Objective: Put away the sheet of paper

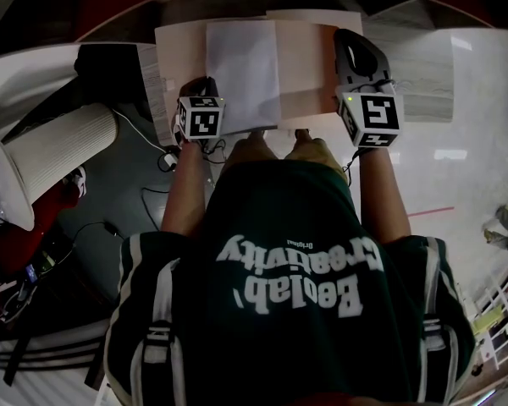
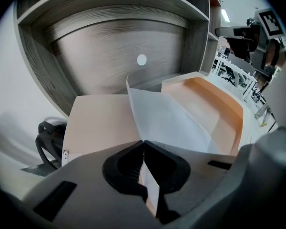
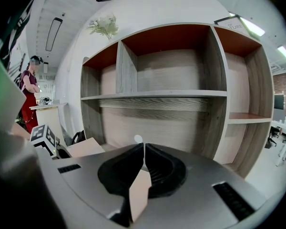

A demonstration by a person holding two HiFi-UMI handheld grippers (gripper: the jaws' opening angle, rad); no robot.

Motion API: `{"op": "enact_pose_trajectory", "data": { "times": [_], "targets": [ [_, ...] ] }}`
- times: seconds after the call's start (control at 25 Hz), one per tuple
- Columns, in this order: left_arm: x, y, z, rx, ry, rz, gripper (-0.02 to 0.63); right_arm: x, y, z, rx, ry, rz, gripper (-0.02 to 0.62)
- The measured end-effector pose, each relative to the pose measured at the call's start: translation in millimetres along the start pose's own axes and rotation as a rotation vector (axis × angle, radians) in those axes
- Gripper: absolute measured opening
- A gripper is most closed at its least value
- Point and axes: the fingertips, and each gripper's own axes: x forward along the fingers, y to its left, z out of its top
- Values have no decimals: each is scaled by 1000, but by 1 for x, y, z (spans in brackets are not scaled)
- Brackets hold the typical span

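Note:
The white sheet of paper (image 1: 241, 74) lies over an open beige folder (image 1: 309, 66) on the low shelf in front of me. My left gripper (image 1: 205, 87) is shut on the sheet's near left edge. In the left gripper view the sheet (image 2: 167, 118) runs forward and right from the shut left gripper (image 2: 143, 142) over the folder (image 2: 100, 118). My right gripper (image 1: 345, 42) is at the folder's right side. In its own view the right gripper (image 3: 144, 159) is shut on a thin beige flap (image 3: 139, 190) of the folder.
A grey wooden shelf unit (image 3: 171, 95) with open compartments rises behind the folder. Black cables and a dark bag (image 2: 50, 137) lie to the left. A white ribbed cylinder (image 1: 59, 150) stands at my left. A person in red (image 3: 28, 87) stands far off.

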Motion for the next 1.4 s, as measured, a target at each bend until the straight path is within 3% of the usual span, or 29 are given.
{"op": "enact_pose_trajectory", "data": {
  "times": [0.8, 1.4],
  "targets": [
    [33, -50, 37, -2, -6, -102, 18, -12, -35, -11, -10, 38, -50, 37],
    [48, -104, 53, -44, 7, -121, 18, -29, -73, -21, -21, 48, -39, 37]
  ]
}}
